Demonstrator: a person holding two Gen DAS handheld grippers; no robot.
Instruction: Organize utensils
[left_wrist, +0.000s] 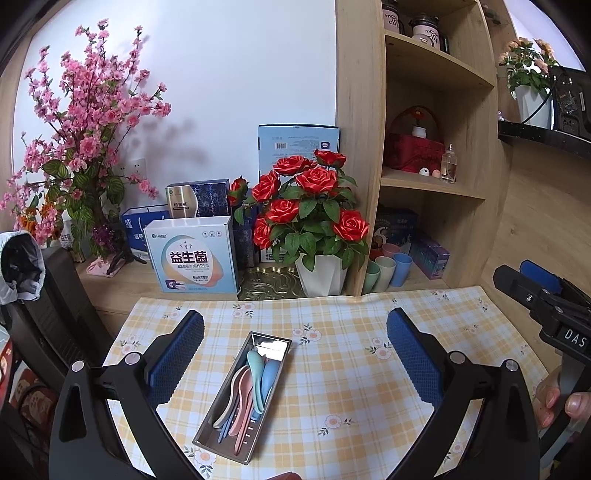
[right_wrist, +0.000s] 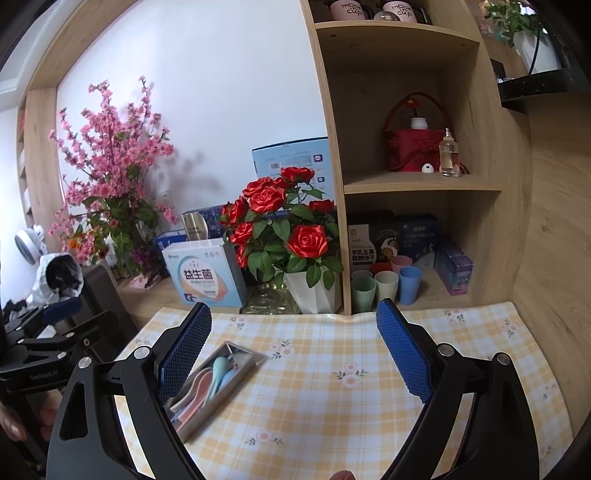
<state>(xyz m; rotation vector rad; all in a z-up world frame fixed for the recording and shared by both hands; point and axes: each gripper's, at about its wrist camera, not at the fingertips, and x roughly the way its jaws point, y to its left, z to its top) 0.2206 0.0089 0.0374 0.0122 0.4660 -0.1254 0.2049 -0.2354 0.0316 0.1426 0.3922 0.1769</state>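
Note:
A long steel tray (left_wrist: 275, 341) lies on the yellow checked tablecloth (left_wrist: 351, 387). It holds several pastel spoons (left_wrist: 255, 376): pink, cream, teal and blue. My left gripper (left_wrist: 295, 354) is open and empty, its jaws wide apart above and around the tray. In the right wrist view the tray (right_wrist: 245, 356) with the spoons (right_wrist: 210, 380) lies at lower left, partly behind my left finger (right_wrist: 184, 354). My right gripper (right_wrist: 293, 354) is open and empty, to the right of the tray. It also shows at the right edge of the left wrist view (left_wrist: 543, 291).
A white pot of red roses (left_wrist: 314, 221) stands at the cloth's far edge, next to a white box (left_wrist: 194, 254) and a green glass tray (left_wrist: 271, 284). Pastel cups (right_wrist: 386, 284) stand on the lowest shelf of the wooden shelving (right_wrist: 421, 184). Pink blossom branches (left_wrist: 85, 140) stand at far left.

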